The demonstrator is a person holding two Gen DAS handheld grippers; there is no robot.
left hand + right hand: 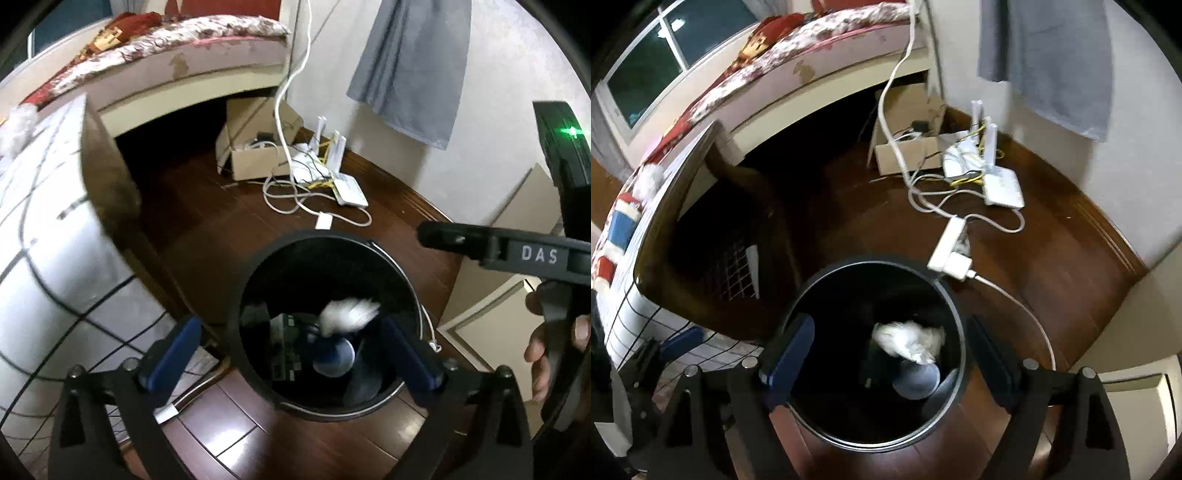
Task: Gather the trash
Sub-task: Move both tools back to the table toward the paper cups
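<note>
A bed [177, 48] with a flowered cover runs along the far wall, and a grey cloth [413, 62] hangs on the wall beside it. Nearer, a table with a white grid-lined cloth [48, 236] crowds the left side, its dark wooden edge close to the bin. On the dark wood floor [207, 229] by the wall sits an open cardboard box [255, 147], a white router [345, 184] with upright antennas next to it, and loose white cable [295, 195] looping toward a white power strip [951, 247] that lies just beside the bin's far rim.

The round black trash bin [243, 295] stands on the floor in front of the table, right under both tools. The left gripper [291, 354] hovers over its mouth with its blue-padded fingers [173, 354] spread wide, one to each side of the opening, holding nothing. The right gripper [894, 358] hangs over the same bin, its fingers likewise spread apart and empty; seen from the left wrist view its black body reaches in from the right, held by a hand [546, 354].

A crumpled white tissue [347, 314] is inside the bin, blurred, between and below both pairs of fingers and touching neither. Its long axis runs roughly side to side across the bin, slightly tilted. Beneath it lies a round bluish disc-like item [334, 358] and a dark printed packet [284, 347].
</note>
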